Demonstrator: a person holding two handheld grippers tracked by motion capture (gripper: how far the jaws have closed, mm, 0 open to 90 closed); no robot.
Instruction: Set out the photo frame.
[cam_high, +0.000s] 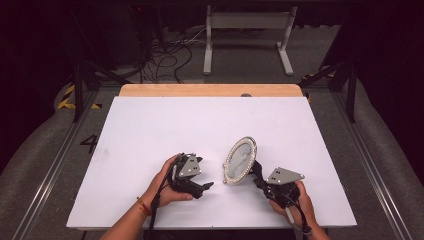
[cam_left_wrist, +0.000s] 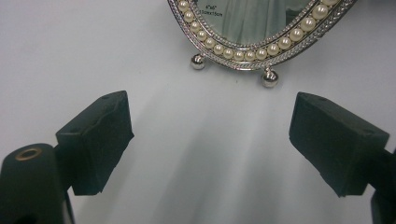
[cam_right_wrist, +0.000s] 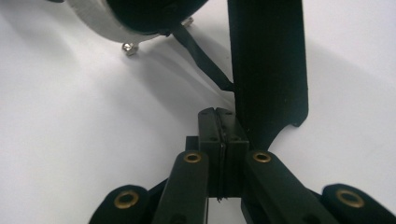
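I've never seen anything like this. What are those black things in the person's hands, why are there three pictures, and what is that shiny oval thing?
No robot here: a person holds a hand-held two-jaw gripper in each hand. The high view looks down on a white table from above the person's side. The other two pictures come from small cameras riding on the grippers, looking along their black jaws.

The shiny thing is an oval picture frame edged with pearl-like beads, standing on small ball feet.

The left gripper is open and empty, facing the frame's front. The right gripper is behind the frame with its jaws shut together, right beside the black back stand. Whether it pinches the thin strap running from frame to stand is unclear.
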